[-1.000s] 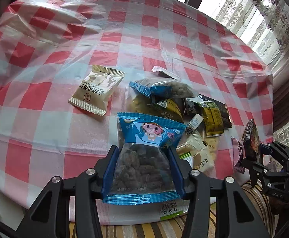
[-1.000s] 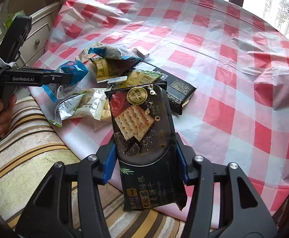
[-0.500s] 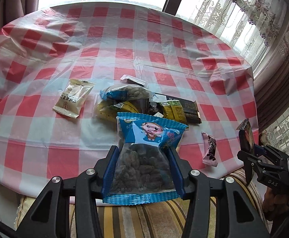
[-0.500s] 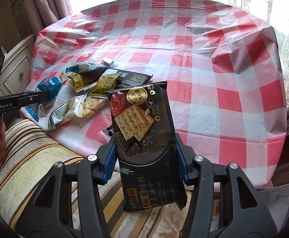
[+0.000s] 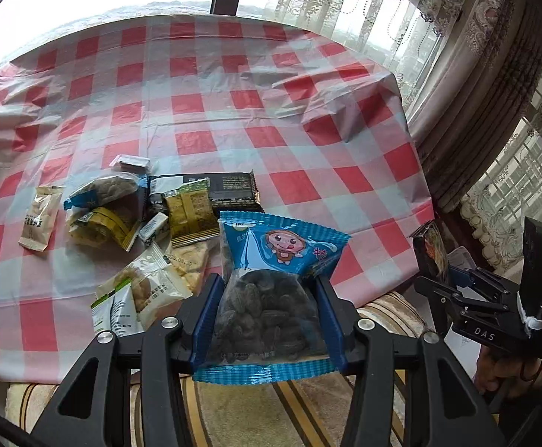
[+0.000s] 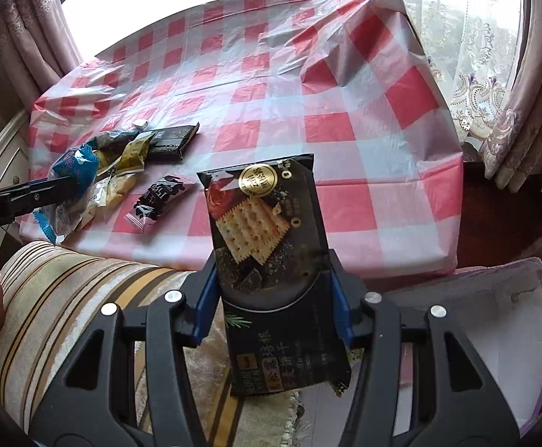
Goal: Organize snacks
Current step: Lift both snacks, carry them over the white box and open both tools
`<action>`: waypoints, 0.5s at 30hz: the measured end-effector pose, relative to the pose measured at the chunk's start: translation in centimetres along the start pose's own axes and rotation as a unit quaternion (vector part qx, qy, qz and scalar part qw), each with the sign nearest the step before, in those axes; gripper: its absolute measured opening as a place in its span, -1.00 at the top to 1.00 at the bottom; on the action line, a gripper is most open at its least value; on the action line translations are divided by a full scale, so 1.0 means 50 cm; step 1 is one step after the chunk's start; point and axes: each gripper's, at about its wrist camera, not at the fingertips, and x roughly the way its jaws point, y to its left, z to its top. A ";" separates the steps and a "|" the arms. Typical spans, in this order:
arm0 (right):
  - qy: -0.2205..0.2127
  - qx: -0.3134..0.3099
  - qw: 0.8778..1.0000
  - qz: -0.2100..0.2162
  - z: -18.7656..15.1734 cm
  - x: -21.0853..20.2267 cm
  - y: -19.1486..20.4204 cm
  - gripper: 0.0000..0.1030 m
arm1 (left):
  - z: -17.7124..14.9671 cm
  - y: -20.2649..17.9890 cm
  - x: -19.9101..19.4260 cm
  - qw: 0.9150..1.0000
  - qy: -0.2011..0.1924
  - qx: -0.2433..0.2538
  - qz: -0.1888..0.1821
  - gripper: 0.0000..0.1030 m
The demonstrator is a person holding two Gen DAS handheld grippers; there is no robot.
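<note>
My left gripper (image 5: pixel 267 290) is shut on a blue snack bag with a cartoon face (image 5: pixel 271 283), held above the near table edge. My right gripper (image 6: pixel 271 272) is shut on a black cracker packet (image 6: pixel 267 246), held off the table's near right corner; it also shows at the right of the left wrist view (image 5: pixel 433 253). A pile of snack packets (image 5: pixel 140 219) lies on the red-checked tablecloth (image 5: pixel 233 111), left of the held bag. A small black sachet (image 6: pixel 159 201) lies alone near the table edge.
A long black packet (image 5: pixel 211 186) lies at the pile's far side, a pale sachet (image 5: pixel 38 218) to its left. A striped cushion (image 6: pixel 66 290) sits below the table edge. A white container with a purple rim (image 6: pixel 494 316) stands at lower right. Curtains (image 5: pixel 475 74) hang at right.
Both grippers have pulled back and to the right from the pile with their packets. The small black sachet now shows lying alone on the cloth.
</note>
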 end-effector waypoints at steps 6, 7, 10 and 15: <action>0.002 0.049 0.998 -0.030 -0.036 -0.019 -0.076 -0.08 | 0.006 -0.110 0.035 0.998 0.021 0.058 -0.030 0.02; 0.002 0.059 0.998 -0.035 -0.041 -0.022 -0.089 -0.08 | 0.006 -0.129 0.041 0.997 0.024 0.067 -0.035 0.02; 0.004 0.088 0.995 -0.048 -0.057 -0.028 -0.131 -0.08 | 0.005 -0.186 0.062 0.993 0.038 0.097 -0.049 0.02; 0.006 0.123 0.990 -0.069 -0.079 -0.035 -0.189 -0.08 | -0.006 -0.276 0.099 0.985 0.064 0.145 -0.075 0.02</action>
